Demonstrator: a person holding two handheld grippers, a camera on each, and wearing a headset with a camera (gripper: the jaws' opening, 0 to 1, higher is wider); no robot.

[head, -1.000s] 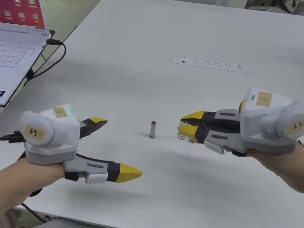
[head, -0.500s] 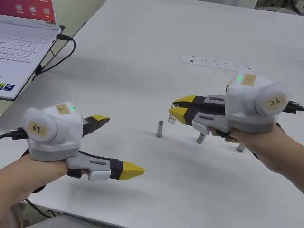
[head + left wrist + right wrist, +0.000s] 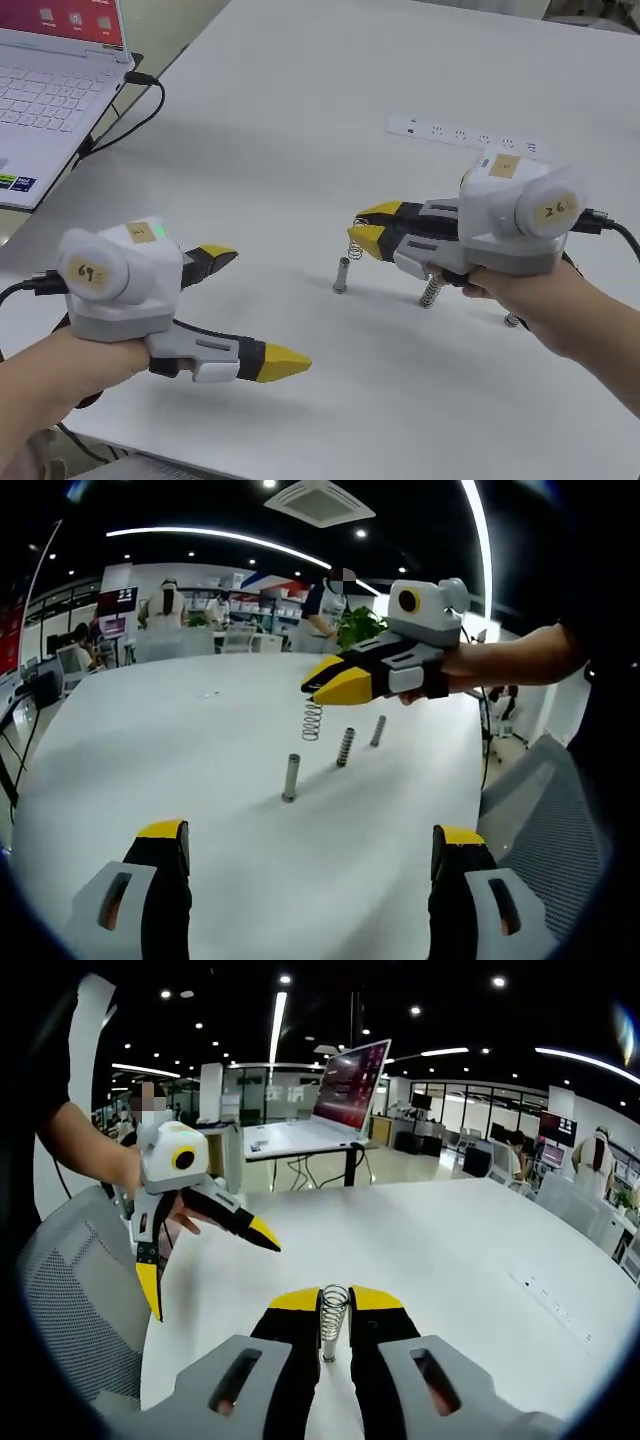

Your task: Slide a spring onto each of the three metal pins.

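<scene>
Pinching spring [image 3: 334, 1322], right tongs [image 3: 366, 228] hover near bare pin [image 3: 342, 275]; left tongs [image 3: 265, 308] spread wide apart.

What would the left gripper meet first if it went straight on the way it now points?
Probably the bare metal pin, standing almost dead ahead of the open left gripper; depth is unclear.

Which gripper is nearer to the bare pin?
Right. The right gripper, shut on a spring, hovers just above the bare pin; the left gripper, open, is farther off to its left.
</scene>
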